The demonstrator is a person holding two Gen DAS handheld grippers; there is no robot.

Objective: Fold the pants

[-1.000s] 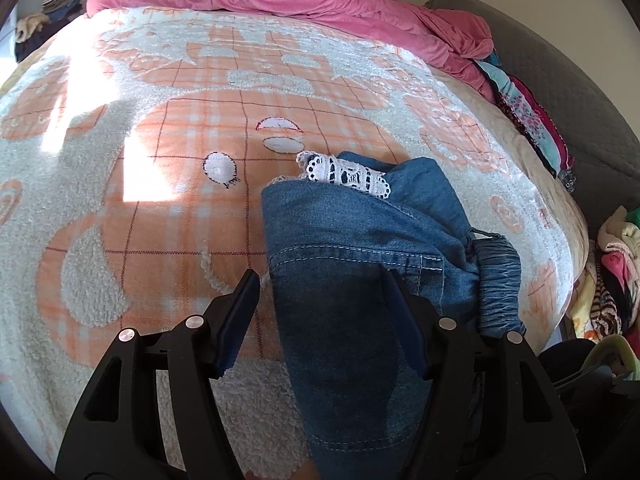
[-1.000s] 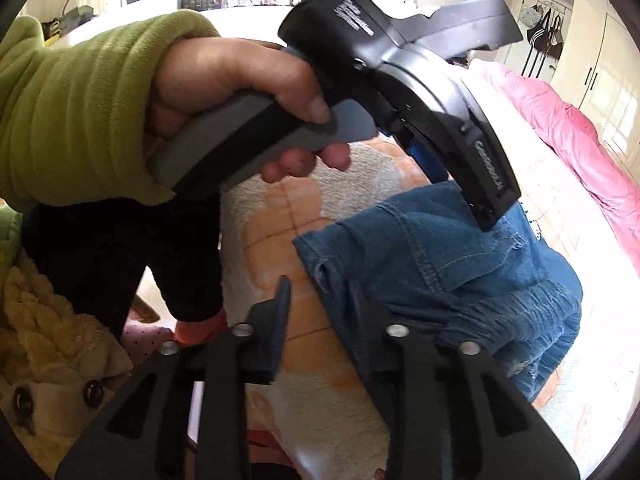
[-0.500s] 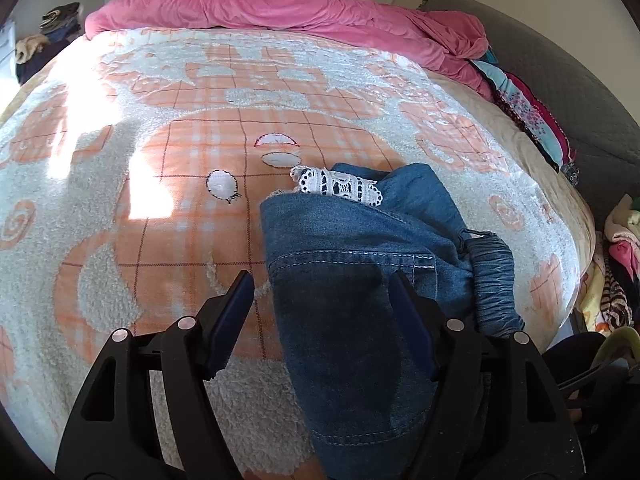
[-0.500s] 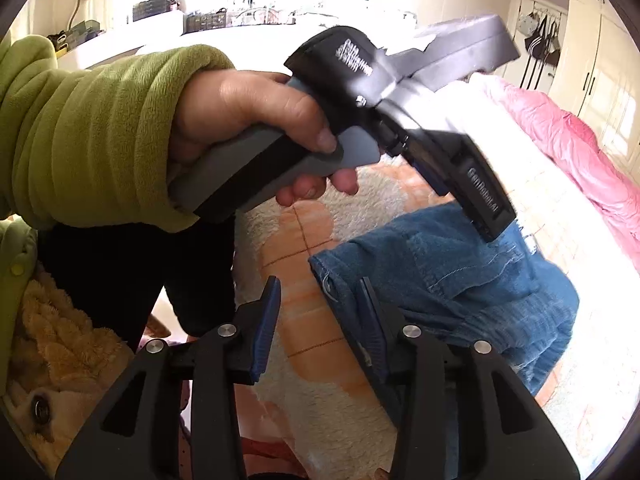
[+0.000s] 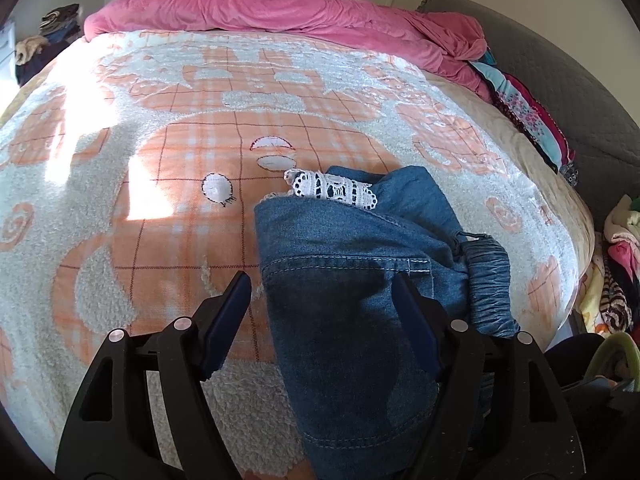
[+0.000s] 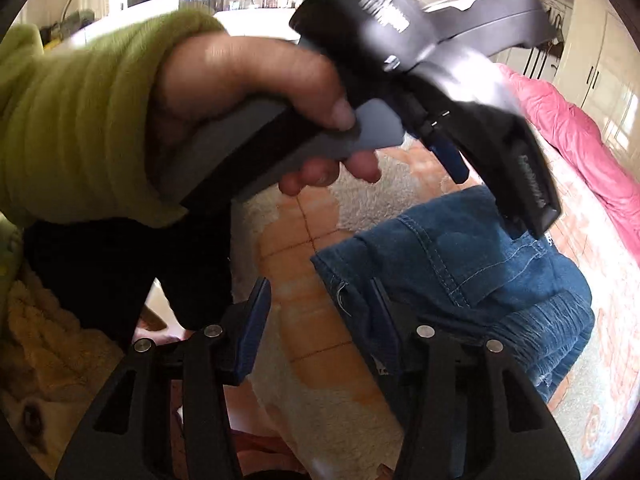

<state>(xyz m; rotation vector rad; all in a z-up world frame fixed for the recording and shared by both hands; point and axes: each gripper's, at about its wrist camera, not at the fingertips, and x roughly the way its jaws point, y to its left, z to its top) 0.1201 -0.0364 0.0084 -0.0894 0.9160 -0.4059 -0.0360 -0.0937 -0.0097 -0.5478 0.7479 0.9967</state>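
Folded blue denim pants (image 5: 344, 280) with a white lace trim (image 5: 332, 190) lie on the orange-and-white bed blanket (image 5: 160, 160). My left gripper (image 5: 320, 284) hovers over their near end. Its jaws are opening, the denim lies below and between them, and the pads do not press it. In the right wrist view my right gripper (image 6: 320, 288) sits at the pants' (image 6: 460, 276) hem corner, jaws opening, with only blanket between them. A hand (image 6: 248, 92) in a green sleeve holds the left gripper (image 6: 504, 200) above the denim.
A pink duvet (image 5: 300, 12) is bunched along the far side of the bed. Patterned clothes (image 5: 528, 120) lie by the grey headboard (image 5: 580, 92) at right. More clothes (image 5: 616, 272) are piled beyond the bed's right edge. A yellow fleece garment (image 6: 48, 340) sits at lower left.
Both pairs of jaws have spread wider, the right one most. The pants' hem corner, earlier between the right fingers, now lies beside the right finger. The pants lie as before.
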